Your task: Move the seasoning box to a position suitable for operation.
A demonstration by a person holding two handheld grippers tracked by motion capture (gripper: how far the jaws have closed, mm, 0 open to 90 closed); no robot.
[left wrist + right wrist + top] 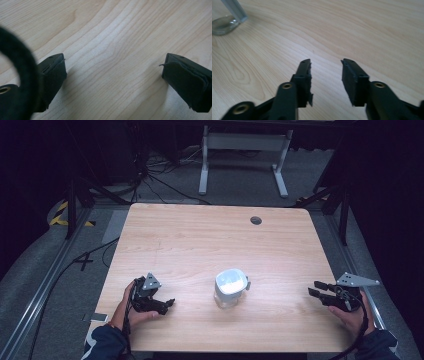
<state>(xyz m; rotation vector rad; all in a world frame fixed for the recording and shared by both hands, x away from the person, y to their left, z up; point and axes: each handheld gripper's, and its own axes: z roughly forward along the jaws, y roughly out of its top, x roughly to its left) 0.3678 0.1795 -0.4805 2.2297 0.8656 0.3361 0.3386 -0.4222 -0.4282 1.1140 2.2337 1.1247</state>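
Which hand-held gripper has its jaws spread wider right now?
The left hand-held gripper: its jaws stand far apart over bare wood. The right hand-held gripper shows a narrower gap.

Right gripper (325,66) seen from behind, two black jaws rising from bottom edge, set apart w/ a clear gap, nothing held btwn them. Frayed black pad (309,82) seen on inner face of left-hand jaw; brass-coloured rivets seen on the jaw arms. Light wood-grain tabletop (352,27) seen under and beyond the jaws, bare wood in the gap. Clear glass base of a container (224,23) seen at top-left corner, cut off by frame edge, standing on the tabletop, well apart from jaw tips. Container type can't be told.
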